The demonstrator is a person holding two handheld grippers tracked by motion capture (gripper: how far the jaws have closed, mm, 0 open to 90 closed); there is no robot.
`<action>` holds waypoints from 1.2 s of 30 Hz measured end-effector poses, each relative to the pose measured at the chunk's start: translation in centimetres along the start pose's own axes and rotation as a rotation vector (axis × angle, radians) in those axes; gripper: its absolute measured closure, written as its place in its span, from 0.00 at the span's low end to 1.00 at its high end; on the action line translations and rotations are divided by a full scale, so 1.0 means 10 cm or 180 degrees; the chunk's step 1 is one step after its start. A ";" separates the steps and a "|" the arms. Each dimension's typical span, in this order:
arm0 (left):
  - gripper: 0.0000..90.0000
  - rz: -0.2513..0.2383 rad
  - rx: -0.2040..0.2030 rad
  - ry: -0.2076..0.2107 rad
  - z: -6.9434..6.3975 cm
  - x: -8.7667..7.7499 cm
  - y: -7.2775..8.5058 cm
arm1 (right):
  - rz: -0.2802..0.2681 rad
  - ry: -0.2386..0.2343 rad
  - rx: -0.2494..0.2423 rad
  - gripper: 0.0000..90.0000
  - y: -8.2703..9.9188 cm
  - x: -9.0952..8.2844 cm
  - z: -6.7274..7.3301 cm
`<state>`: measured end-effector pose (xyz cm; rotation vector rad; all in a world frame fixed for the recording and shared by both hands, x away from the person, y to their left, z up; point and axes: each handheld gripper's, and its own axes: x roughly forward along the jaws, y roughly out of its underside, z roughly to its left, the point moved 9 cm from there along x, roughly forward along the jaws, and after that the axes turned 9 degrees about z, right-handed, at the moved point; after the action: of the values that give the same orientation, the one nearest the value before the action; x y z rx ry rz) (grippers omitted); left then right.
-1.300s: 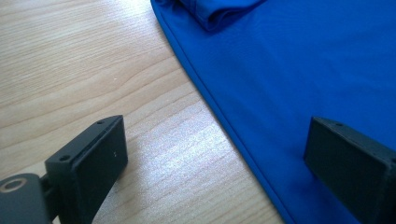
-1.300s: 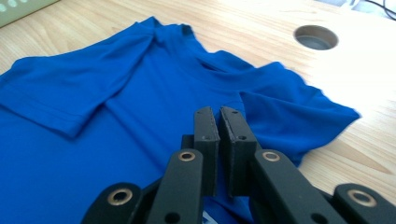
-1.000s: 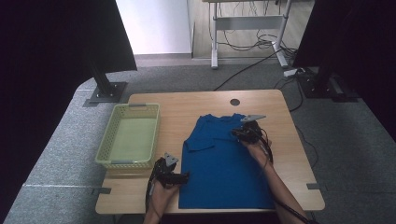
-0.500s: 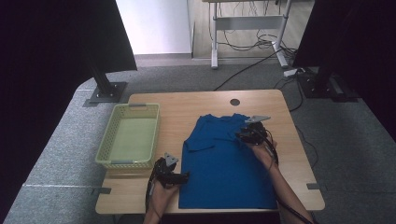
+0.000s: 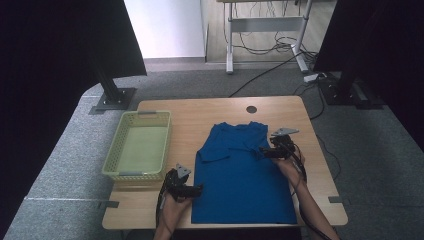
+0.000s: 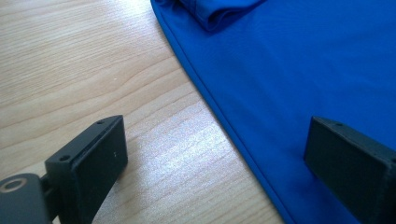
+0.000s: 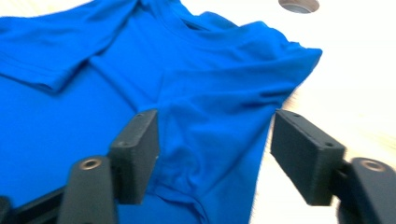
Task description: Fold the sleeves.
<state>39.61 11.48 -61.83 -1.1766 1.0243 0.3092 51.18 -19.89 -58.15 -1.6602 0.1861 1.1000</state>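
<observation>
A blue T-shirt (image 5: 240, 185) lies flat on the wooden table (image 5: 190, 112), collar to the far side and both sleeves folded inward. My right gripper (image 5: 264, 153) is at the shirt's right shoulder. In the right gripper view its jaws (image 7: 215, 149) have just been opening; the folded right sleeve (image 7: 210, 107) lies loose between them, unpressed. My left gripper (image 5: 196, 189) rests at the shirt's left edge near the hem. In the left gripper view it stands open (image 6: 219, 154), one jaw over bare wood, the other over the blue cloth (image 6: 289, 56).
A yellow-green plastic basket (image 5: 120, 150) sits at the table's left side. A round cable hole (image 5: 251, 109) is near the far edge. Dark stands and cables are on the grey floor beyond the table.
The right gripper has slid a little to the right and toward the near edge, and its jaws have opened off the folded sleeve. The left gripper has stayed put.
</observation>
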 end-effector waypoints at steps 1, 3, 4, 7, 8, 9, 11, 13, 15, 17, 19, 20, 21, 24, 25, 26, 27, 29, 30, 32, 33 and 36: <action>0.06 0.0000 0.0000 0.0000 0.00 0.00 0.00 | 0.0008 0.0021 0.0006 0.31 0.01 0.00 -0.01; 0.06 0.0000 0.0001 0.0000 0.00 0.00 0.00 | 0.0023 0.0066 0.0003 0.27 0.04 -0.01 -0.03; 0.06 -0.0001 0.0000 0.0000 0.00 0.00 0.00 | 0.0031 0.0084 0.0013 0.25 0.05 -0.01 -0.04; 0.06 0.0000 0.0000 0.0000 0.00 0.00 0.00 | 0.0052 0.0132 0.0006 0.22 0.10 -0.02 -0.07; 0.06 0.0000 0.0000 0.0000 0.00 0.00 0.00 | 0.0067 0.0146 0.0012 0.21 0.12 -0.02 -0.08; 0.06 0.0000 0.0001 0.0000 0.00 0.00 0.00 | 0.0077 0.0158 0.0009 0.21 0.14 -0.02 -0.09; 0.06 -0.0001 0.0001 0.0000 0.00 0.00 0.00 | 0.0093 0.0165 0.0014 0.21 0.19 -0.02 -0.11; 0.06 -0.0001 0.0000 0.0000 0.00 0.00 0.00 | 0.0117 0.0168 0.0019 0.20 0.23 -0.01 -0.12; 0.06 0.0000 0.0002 0.0000 0.00 0.00 0.00 | 0.0152 0.0174 0.0001 0.20 0.29 0.00 -0.13; 0.06 0.0000 0.0001 0.0000 0.00 0.00 0.00 | 0.0185 0.0196 -0.0017 0.20 0.34 0.01 -0.14; 0.06 0.0000 0.0000 -0.0002 0.00 0.00 0.00 | 0.0219 0.0219 -0.0018 0.20 0.39 0.02 -0.16; 0.06 0.0000 -0.0001 -0.0002 0.00 0.00 0.00 | 0.0237 0.0233 -0.0025 0.20 0.42 0.03 -0.18; 0.06 0.0000 -0.0002 -0.0003 0.00 0.00 0.00 | 0.0257 0.0257 -0.0036 0.20 0.44 0.03 -0.20; 0.06 0.0000 -0.0004 -0.0005 0.00 0.00 0.00 | 0.0239 0.0302 0.0027 0.19 0.49 0.01 -0.28; 0.06 0.0000 -0.0004 -0.0004 0.00 0.00 0.00 | 0.0235 0.0346 0.0038 0.19 0.50 0.00 -0.32; 0.06 0.0000 -0.0005 -0.0005 0.00 0.00 0.00 | 0.0234 0.0391 0.0043 0.19 0.51 -0.02 -0.35; 0.06 -0.0001 -0.0005 -0.0005 0.00 0.00 0.00 | 0.0235 0.0432 0.0050 0.19 0.52 -0.03 -0.38; 0.06 -0.0001 -0.0006 -0.0005 0.00 0.00 0.00 | 0.0239 0.0512 0.0083 0.20 0.54 -0.06 -0.45; 0.06 0.0000 -0.0005 -0.0005 0.00 0.00 0.00 | 0.0241 0.0556 0.0103 0.20 0.55 -0.08 -0.48; 0.06 0.0000 -0.0005 -0.0005 0.00 0.00 0.00 | 0.0226 0.0627 0.0139 0.20 0.55 -0.12 -0.53; 0.06 -0.0001 -0.0006 -0.0005 0.00 0.00 0.00 | 0.0211 0.0640 0.0171 0.20 0.55 -0.13 -0.54; 0.06 0.0000 -0.0005 -0.0005 0.00 0.00 0.00 | 0.0107 0.0557 0.0186 0.20 0.49 -0.15 -0.50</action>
<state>39.61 11.48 -61.83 -1.1776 1.0228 0.3109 50.16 -26.58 -60.41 -1.7060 0.3571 0.9648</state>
